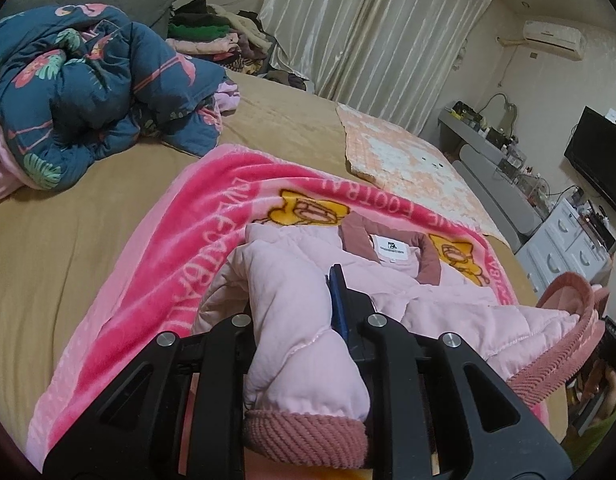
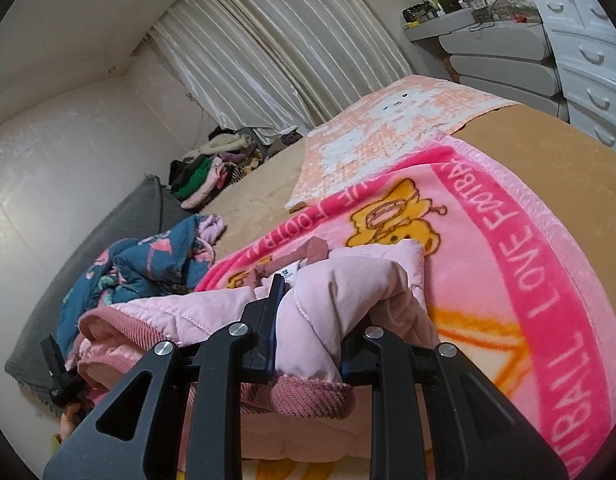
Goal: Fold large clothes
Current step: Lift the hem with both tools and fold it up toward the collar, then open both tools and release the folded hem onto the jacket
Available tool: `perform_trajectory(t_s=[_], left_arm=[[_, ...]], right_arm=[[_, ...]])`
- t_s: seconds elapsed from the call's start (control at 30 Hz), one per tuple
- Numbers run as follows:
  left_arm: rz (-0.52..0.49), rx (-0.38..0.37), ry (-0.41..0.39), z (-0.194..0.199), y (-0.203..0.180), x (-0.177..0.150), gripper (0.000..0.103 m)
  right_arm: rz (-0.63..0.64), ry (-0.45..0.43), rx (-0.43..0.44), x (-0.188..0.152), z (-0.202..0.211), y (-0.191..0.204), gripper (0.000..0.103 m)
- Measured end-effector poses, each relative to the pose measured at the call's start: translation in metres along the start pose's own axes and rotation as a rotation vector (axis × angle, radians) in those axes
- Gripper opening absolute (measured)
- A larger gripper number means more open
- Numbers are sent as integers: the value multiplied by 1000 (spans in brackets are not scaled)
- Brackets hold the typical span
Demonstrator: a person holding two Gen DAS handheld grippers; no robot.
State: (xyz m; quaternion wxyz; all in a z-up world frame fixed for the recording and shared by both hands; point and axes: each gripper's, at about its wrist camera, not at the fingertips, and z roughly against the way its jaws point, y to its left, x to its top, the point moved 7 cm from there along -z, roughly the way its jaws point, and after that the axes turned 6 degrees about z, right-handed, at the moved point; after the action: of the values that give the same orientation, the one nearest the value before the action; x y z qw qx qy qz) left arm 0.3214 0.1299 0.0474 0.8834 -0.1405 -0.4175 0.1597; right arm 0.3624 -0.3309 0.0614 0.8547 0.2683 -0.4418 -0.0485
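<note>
A pale pink quilted jacket with dusty-rose ribbed cuffs and collar lies on a bright pink cartoon blanket on the bed. My left gripper is shut on one sleeve; its ribbed cuff hangs toward the camera. My right gripper is shut on the other sleeve, whose cuff also points at the camera. The jacket's collar and white label face up. The rest of the jacket bunches left in the right wrist view.
The tan bed holds a crumpled blue flamingo quilt, an orange-and-white checked cloth and a heap of clothes by the curtain. Grey and white drawers and a TV stand right.
</note>
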Motion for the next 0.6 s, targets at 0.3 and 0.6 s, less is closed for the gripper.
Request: perform_trajectory(t_s=[0.3,0.6], left_arm=[[2,1,-3,-18,6,-3,18],[10,-23,-18,-35,10,-12,37]], right_arm=[[14,41,-47,3,-28,-8,21],[17,99,-126,-2,-76,-24,21]])
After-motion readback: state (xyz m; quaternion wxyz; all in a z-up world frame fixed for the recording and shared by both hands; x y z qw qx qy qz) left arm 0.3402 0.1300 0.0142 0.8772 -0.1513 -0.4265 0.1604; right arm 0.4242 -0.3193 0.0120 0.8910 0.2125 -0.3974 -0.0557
